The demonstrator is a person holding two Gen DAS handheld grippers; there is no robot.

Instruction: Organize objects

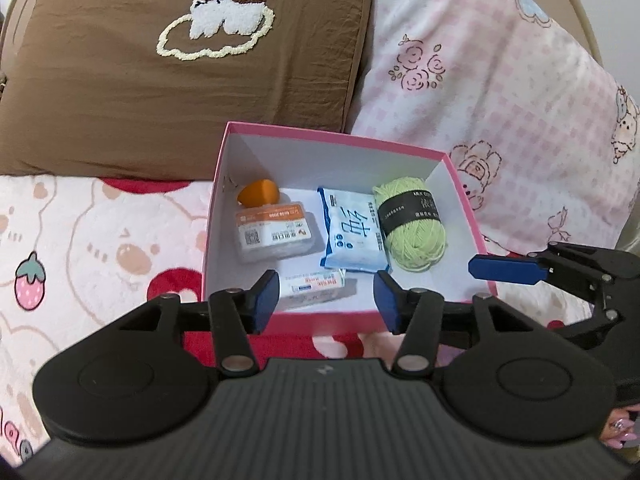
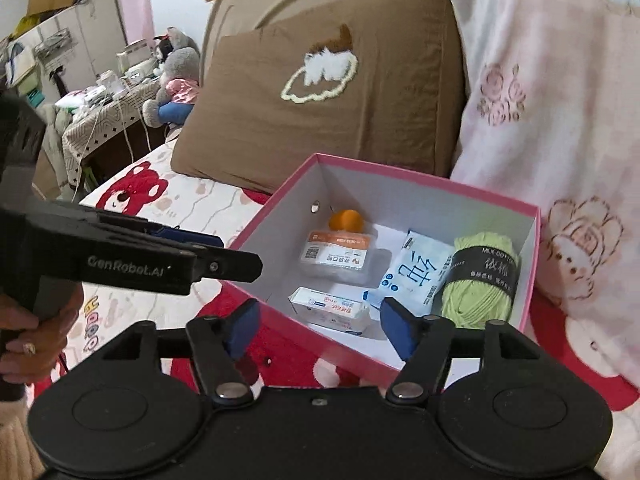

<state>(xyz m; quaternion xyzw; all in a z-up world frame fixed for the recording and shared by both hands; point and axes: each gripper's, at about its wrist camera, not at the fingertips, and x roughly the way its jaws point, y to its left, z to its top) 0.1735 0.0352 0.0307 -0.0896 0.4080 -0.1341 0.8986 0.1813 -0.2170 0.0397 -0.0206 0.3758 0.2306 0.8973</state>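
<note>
The pink box point(image 1: 216, 216) sits on a bear-print blanket point(image 1: 100, 248), with a brown pillow point(image 1: 180, 72) behind it and a pink checked quilt point(image 1: 500, 100) beside it on the yarn's side. Inside the box, a ball of green yarn point(image 1: 414, 236) lies against one side wall, touching a blue-and-white tissue pack point(image 1: 352, 234) next to it. Past the pack lies a clear case with an orange label point(image 1: 274, 234), and behind that case, toward the box's far corner, an orange object point(image 1: 258, 194). A small white carton point(image 1: 312, 286) lies along the box's near wall.

The left gripper point(image 1: 326, 300) hovers just outside the box's near wall, its jaws wide apart and empty. The right gripper point(image 2: 316, 326) hangs over the box's near corner, jaws likewise spread wide, holding nothing.
</note>
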